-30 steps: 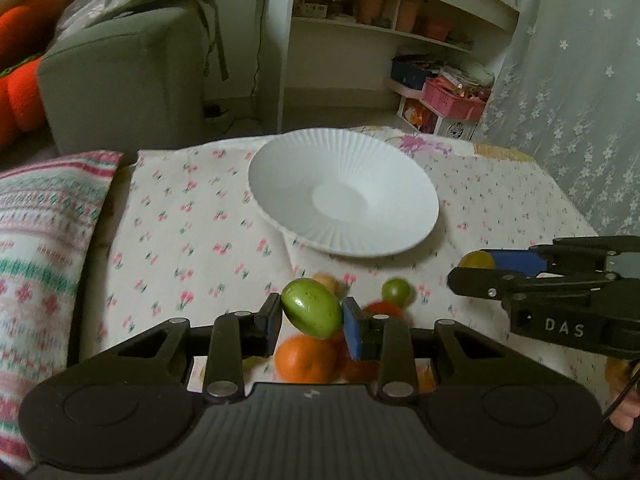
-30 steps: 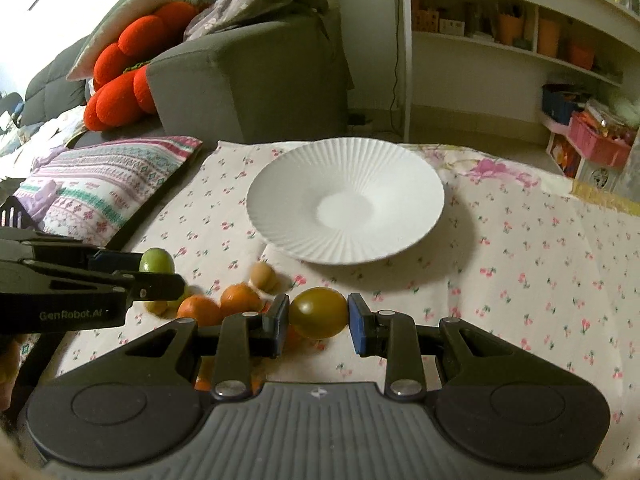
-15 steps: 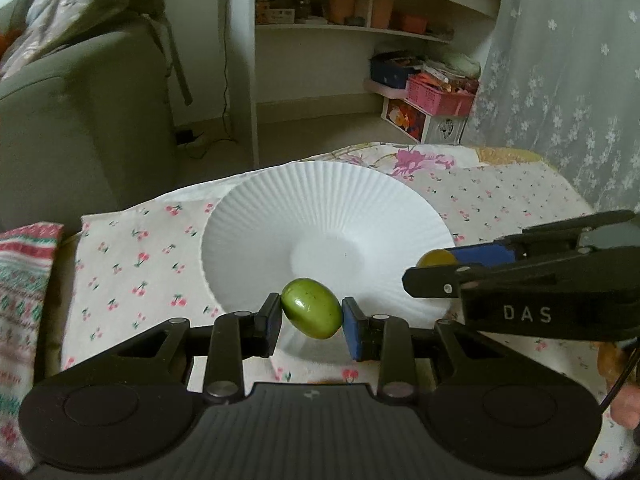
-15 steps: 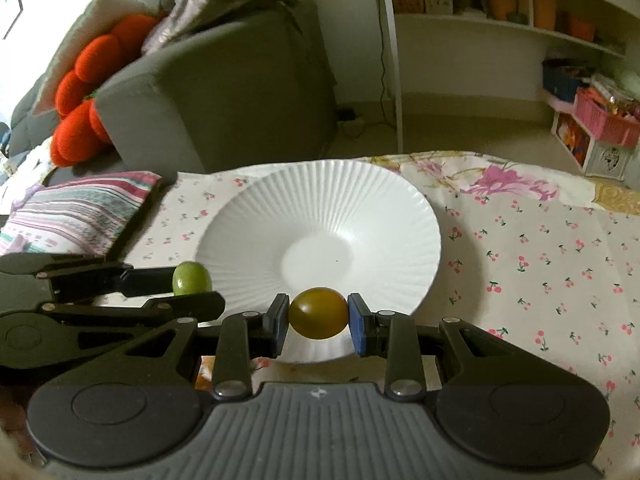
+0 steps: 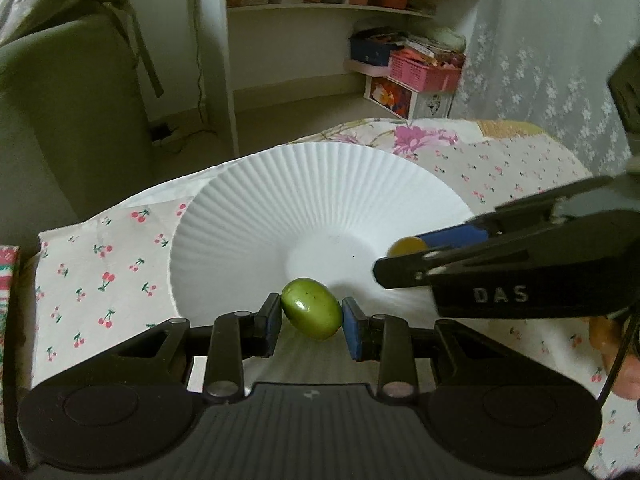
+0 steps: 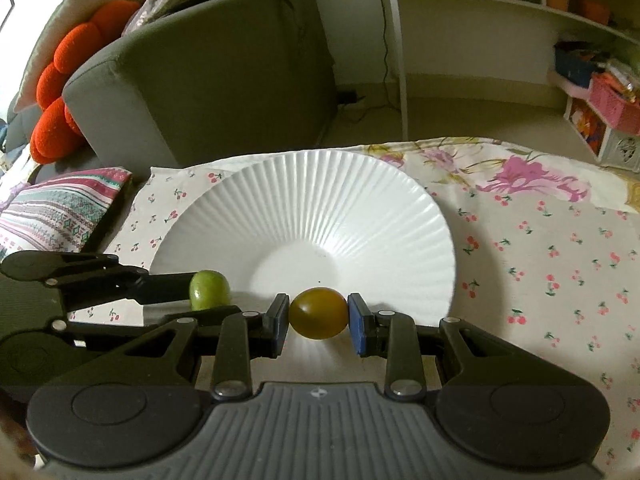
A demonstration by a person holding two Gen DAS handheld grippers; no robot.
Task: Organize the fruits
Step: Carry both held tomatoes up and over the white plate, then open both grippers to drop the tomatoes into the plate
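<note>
A white ribbed plate (image 5: 320,200) (image 6: 304,208) lies on the cherry-print cloth. My left gripper (image 5: 311,315) is shut on a green fruit (image 5: 312,308), held over the plate's near rim. My right gripper (image 6: 318,314) is shut on a dull yellow-olive fruit (image 6: 318,313), also over the near rim. In the left wrist view the right gripper (image 5: 404,254) reaches in from the right with its yellow fruit (image 5: 408,246). The right wrist view shows the left gripper (image 6: 200,289) coming in from the left with the green fruit (image 6: 209,290).
A grey sofa (image 6: 208,84) with orange-red cushions (image 6: 60,92) stands behind the table, a striped cushion (image 6: 56,208) at the left edge. A white shelf unit (image 5: 320,20) and a pink basket (image 5: 424,70) lie beyond. Curtain (image 5: 552,60) on the right.
Both grippers have carried their fruits forward from over the loose fruit pile to above the plate's near rim. The other fruits on the cloth have dropped out of view. Both grips are unchanged.
</note>
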